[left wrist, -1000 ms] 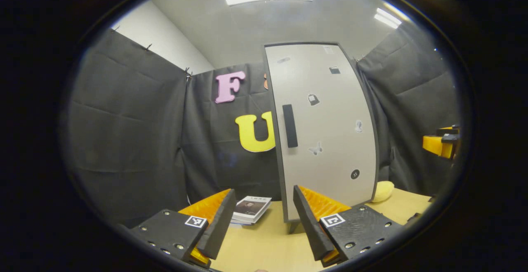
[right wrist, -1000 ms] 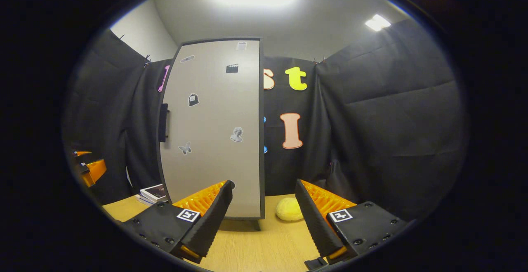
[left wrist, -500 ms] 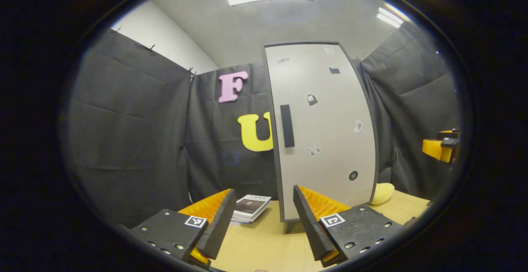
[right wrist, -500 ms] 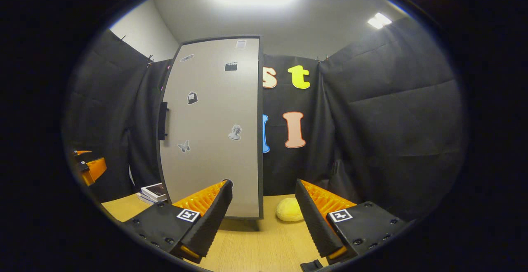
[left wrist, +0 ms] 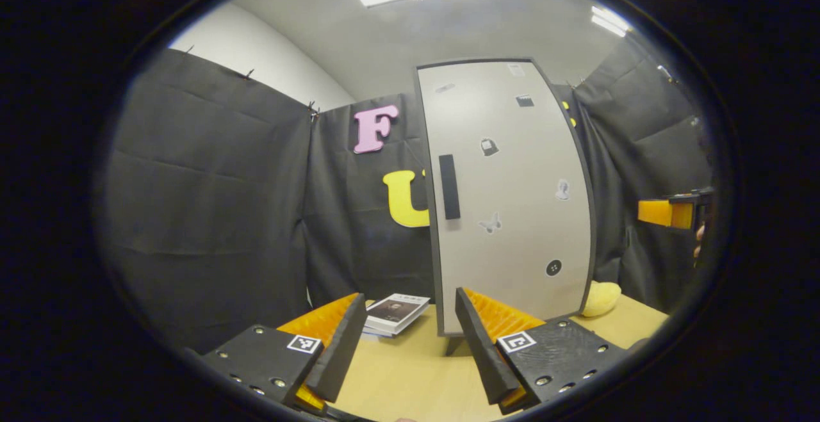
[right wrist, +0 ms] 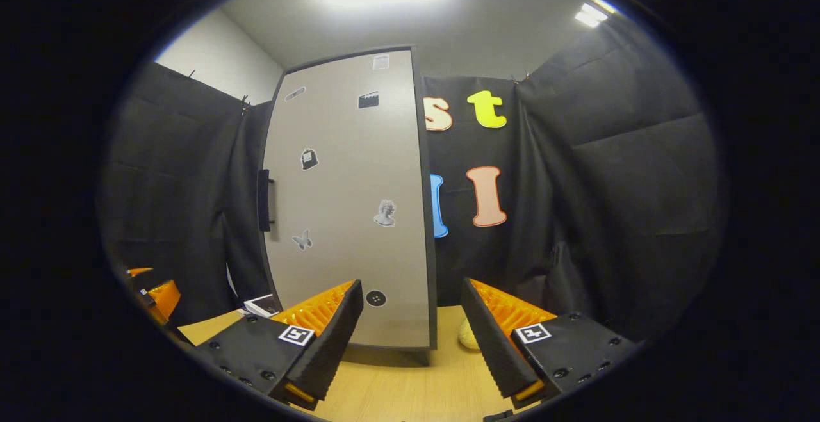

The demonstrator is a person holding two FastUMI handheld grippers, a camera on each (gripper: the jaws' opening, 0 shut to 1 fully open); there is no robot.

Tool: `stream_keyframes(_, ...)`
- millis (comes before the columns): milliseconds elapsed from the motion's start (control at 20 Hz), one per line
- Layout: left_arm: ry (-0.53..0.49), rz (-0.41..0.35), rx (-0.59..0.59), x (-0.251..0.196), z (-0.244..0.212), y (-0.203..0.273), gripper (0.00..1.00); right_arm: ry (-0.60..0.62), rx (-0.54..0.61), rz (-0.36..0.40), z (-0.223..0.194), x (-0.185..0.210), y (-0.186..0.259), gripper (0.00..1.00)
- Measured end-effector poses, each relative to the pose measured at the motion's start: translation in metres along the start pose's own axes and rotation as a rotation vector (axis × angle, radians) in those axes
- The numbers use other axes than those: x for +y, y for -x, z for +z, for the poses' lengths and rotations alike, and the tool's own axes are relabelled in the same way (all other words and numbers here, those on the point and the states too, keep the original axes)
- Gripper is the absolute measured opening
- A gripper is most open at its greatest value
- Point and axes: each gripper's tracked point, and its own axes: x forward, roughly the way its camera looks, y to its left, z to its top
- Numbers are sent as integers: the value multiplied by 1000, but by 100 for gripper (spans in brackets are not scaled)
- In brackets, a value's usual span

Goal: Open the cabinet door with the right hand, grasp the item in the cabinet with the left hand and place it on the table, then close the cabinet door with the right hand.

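A tall grey cabinet [left wrist: 512, 198] stands on the wooden table [left wrist: 410, 371], its door shut and dotted with small stickers. A dark vertical handle [left wrist: 449, 186] sits on the door's left edge; in the right gripper view the cabinet [right wrist: 349, 204] shows the handle [right wrist: 263, 200] at the far left. My left gripper [left wrist: 410, 339] is open, low over the table in front of the cabinet. My right gripper [right wrist: 413, 332] is open too, facing the door's lower right part. The right gripper [left wrist: 672, 212] also shows at the right edge of the left gripper view. What is inside the cabinet is hidden.
A small stack of books [left wrist: 396, 312] lies on the table left of the cabinet. A yellow soft lump [left wrist: 599, 298] rests on the table at the cabinet's right, partly behind it in the right gripper view [right wrist: 466, 335]. Black cloth walls close in on all sides.
Both grippers have shifted: the cabinet sits a bit further right in each view, and the yellow lump is now mostly hidden behind the cabinet in the right gripper view. Both stay open.
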Motion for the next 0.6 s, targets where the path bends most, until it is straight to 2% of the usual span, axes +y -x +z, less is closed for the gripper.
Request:
stream_keyframes(50, -6, 0, -3, 2, -1, -2, 84, -2, -6, 10, 5, 7, -5, 98)
stream_keyframes(100, -14, -5, -3, 4, -1, -6, 84, -1, -19, 16, 12, 14, -11, 98)
stream_keyframes(300, -14, -10, 0, 28, -6, -26, 84, 0, -61, 41, 39, 49, -38, 98)
stream_keyframes(350, -13, -5, 1, 36, -8, -30, 84, 0, -64, 47, 43, 57, -44, 98)
stream_keyframes(400, -12, 1, -3, 45, -7, -36, 84, 0, -63, 52, 47, 67, -50, 92)
stream_keyframes(600, -10, 36, 0, 82, -16, -55, 84, 4, -63, 92, 61, 105, -73, 92)
